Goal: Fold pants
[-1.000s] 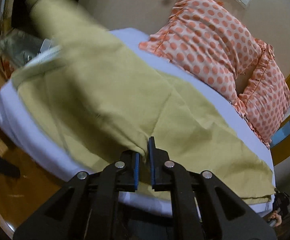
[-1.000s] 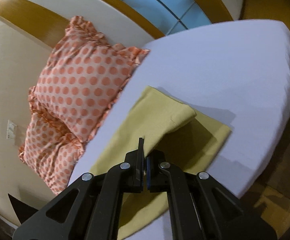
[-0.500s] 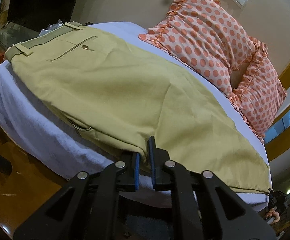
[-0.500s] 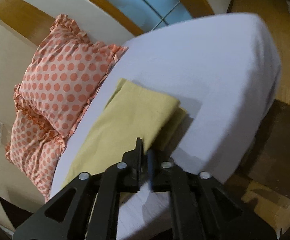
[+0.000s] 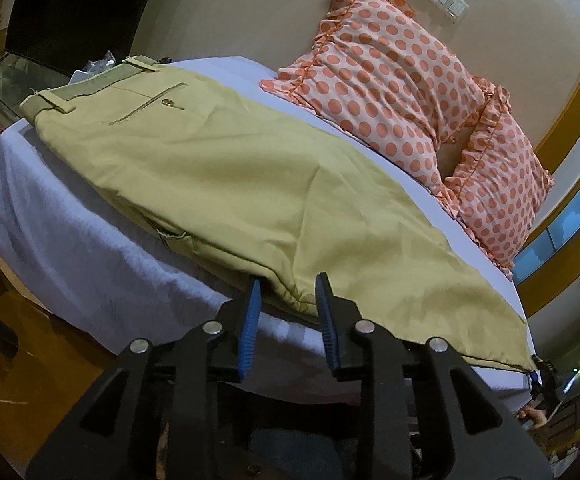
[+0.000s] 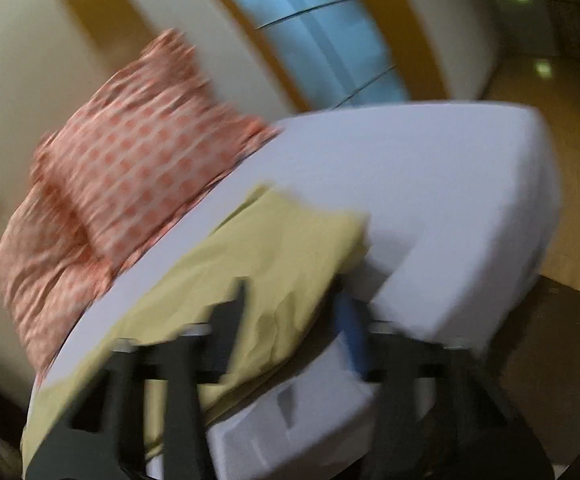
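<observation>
Olive-yellow pants (image 5: 226, 176) lie folded lengthwise on the white bed (image 5: 70, 248), waistband and back pocket at the far left, leg hems to the right. My left gripper (image 5: 288, 300) is open at the bed's near edge, its blue pads either side of the pants' near fold, which lies loose between them. In the blurred right wrist view the leg ends (image 6: 274, 264) lie on the bed (image 6: 430, 184). My right gripper (image 6: 294, 304) is open, with the cloth edge between its fingers.
Two orange polka-dot pillows (image 5: 390, 80) lean against the wall behind the pants; they also show in the right wrist view (image 6: 138, 168). A glass-topped stand (image 5: 14, 76) is left of the bed. Wooden floor (image 5: 22, 368) lies below the bed edge.
Both grippers were shut on the pants and have opened, letting the cloth drop onto the bed. The raised waist half came down flat. The right gripper is moving, its view blurred.
</observation>
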Action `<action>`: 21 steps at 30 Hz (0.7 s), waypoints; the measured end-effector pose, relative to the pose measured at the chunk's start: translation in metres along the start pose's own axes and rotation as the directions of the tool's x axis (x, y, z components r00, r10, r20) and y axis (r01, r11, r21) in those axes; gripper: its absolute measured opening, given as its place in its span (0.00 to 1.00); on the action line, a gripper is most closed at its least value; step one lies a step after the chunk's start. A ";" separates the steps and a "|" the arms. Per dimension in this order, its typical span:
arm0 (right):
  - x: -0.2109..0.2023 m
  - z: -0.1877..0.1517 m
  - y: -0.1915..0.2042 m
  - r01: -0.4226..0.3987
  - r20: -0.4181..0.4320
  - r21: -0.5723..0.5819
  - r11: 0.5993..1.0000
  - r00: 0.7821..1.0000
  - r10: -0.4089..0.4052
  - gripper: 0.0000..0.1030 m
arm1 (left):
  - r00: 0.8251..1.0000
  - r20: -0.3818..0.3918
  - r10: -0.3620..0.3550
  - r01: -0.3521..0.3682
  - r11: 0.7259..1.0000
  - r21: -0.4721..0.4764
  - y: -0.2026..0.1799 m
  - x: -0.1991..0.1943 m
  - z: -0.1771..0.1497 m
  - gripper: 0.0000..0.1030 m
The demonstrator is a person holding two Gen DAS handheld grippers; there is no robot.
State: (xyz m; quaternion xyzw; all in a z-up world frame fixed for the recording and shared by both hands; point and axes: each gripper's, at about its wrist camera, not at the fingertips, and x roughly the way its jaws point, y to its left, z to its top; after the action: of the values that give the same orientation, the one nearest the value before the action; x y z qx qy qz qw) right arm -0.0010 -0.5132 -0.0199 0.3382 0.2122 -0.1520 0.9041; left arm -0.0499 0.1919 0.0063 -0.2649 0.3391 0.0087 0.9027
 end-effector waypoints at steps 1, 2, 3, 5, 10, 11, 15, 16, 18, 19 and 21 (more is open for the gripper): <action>-0.001 -0.002 0.002 0.010 0.022 -0.016 1.000 1.000 -0.009 0.23 | 1.000 0.003 -0.003 0.003 1.000 0.001 0.000 -0.001 0.000 0.29; -0.001 -0.003 0.004 0.016 0.042 -0.035 0.999 0.999 -0.015 0.11 | 1.000 0.005 -0.004 0.004 1.000 0.004 0.000 -0.001 0.000 0.31; 0.000 -0.003 0.003 0.014 0.052 -0.036 0.999 0.999 -0.012 0.05 | 1.000 0.007 -0.004 0.004 1.000 0.006 -0.001 -0.002 -0.001 0.31; 0.001 -0.001 0.001 -0.012 0.056 -0.030 0.999 0.998 0.013 0.03 | 1.000 0.011 -0.006 0.006 1.000 0.007 -0.001 -0.003 -0.001 0.32; -0.009 0.010 0.052 -0.120 0.086 -0.147 0.982 0.987 0.134 0.03 | 0.999 0.037 -0.014 0.013 1.000 0.005 -0.002 -0.008 -0.001 0.35; -0.011 0.011 0.067 -0.153 0.084 -0.170 0.973 0.982 0.169 0.03 | 0.999 0.045 -0.013 0.013 1.000 0.003 -0.002 -0.009 -0.001 0.36; -0.021 -0.005 0.175 -0.417 -0.018 -0.306 0.856 0.902 0.432 0.03 | 0.997 0.077 0.005 -0.005 1.000 -0.004 0.001 -0.018 -0.004 0.43; -0.022 -0.014 0.198 -0.470 -0.060 -0.330 0.819 0.876 0.478 0.03 | 0.996 0.085 0.017 -0.017 1.000 -0.007 0.002 -0.020 -0.005 0.45; -0.024 -0.045 0.253 -0.590 -0.178 -0.375 0.715 0.803 0.569 0.03 | 0.995 0.093 0.030 -0.029 0.999 -0.016 0.005 -0.024 -0.005 0.48; -0.025 -0.071 0.287 -0.657 -0.267 -0.397 0.641 0.750 0.605 0.03 | 0.995 0.096 0.035 -0.033 0.999 -0.023 0.008 -0.026 -0.005 0.50; -0.021 -0.127 0.340 -0.737 -0.447 -0.427 0.523 0.675 0.587 0.04 | 0.994 0.102 0.049 -0.046 0.998 -0.033 0.011 -0.029 -0.004 0.55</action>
State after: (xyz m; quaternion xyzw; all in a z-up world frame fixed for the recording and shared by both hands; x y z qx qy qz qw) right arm 0.0878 -0.1781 0.0903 0.1191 0.2125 0.3215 0.9151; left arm -0.0772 0.2042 0.0162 -0.2696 0.2982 0.0490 0.9143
